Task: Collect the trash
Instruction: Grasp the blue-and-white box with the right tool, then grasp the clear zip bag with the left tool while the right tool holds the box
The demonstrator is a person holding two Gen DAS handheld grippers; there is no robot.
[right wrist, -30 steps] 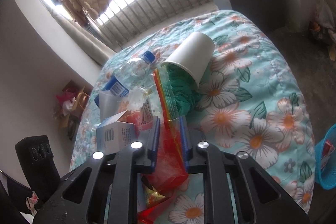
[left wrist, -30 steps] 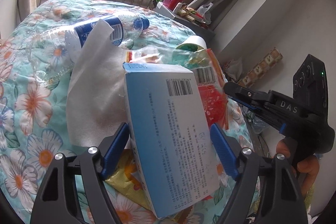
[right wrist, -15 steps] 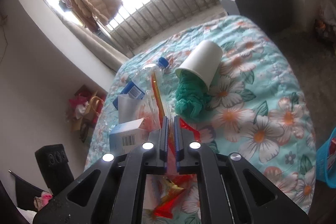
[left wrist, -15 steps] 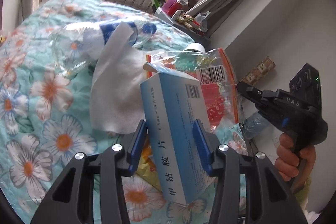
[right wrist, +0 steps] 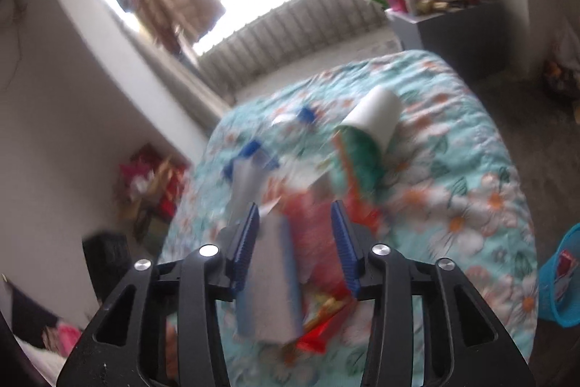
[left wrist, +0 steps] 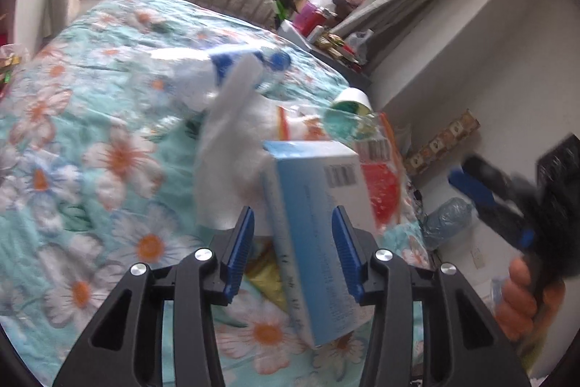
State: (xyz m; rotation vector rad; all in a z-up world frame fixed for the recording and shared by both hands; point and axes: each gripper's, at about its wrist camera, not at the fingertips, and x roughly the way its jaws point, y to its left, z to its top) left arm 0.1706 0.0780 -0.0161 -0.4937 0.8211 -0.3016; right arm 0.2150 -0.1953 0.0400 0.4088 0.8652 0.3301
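My left claw point(left wrist: 293, 227) is pinching a pale blue and white cardboard box point(left wrist: 319, 205) printed with a barcode. The box sits tilted between the blue pads, its far end raised above the bed and its near end hanging below my fingers. The pad on the right of the picture lies flat against it; the other pad's contact is harder to read.

My right claw point(right wrist: 294, 216) is spreading, jaws opening. In the left wrist view it stands off to the right of the pile with nothing between its pads, gripped by my hand point(left wrist: 522, 292). Its own view is badly blurred: the box and the red bag show past the fingers, but neither pad touches them.

The rest of the trash lies on the turquoise quilt with orange-and-white flowers point(left wrist: 108, 169):
- A crumpled white tissue point(left wrist: 228, 147) is just behind the box.
- A clear plastic bottle with a blue label and cap point(left wrist: 203, 78) lies on its side beyond the tissue.
- A white paper cup point(left wrist: 353, 97) lies tipped over with something green in its mouth.
- A see-through red plastic bag point(left wrist: 384, 191) is just beside the box, near the cup.
- A yellow wrapper point(left wrist: 264, 274) lies under the box.

A blue mesh basket point(right wrist: 562, 278) stands past the bed's right edge.
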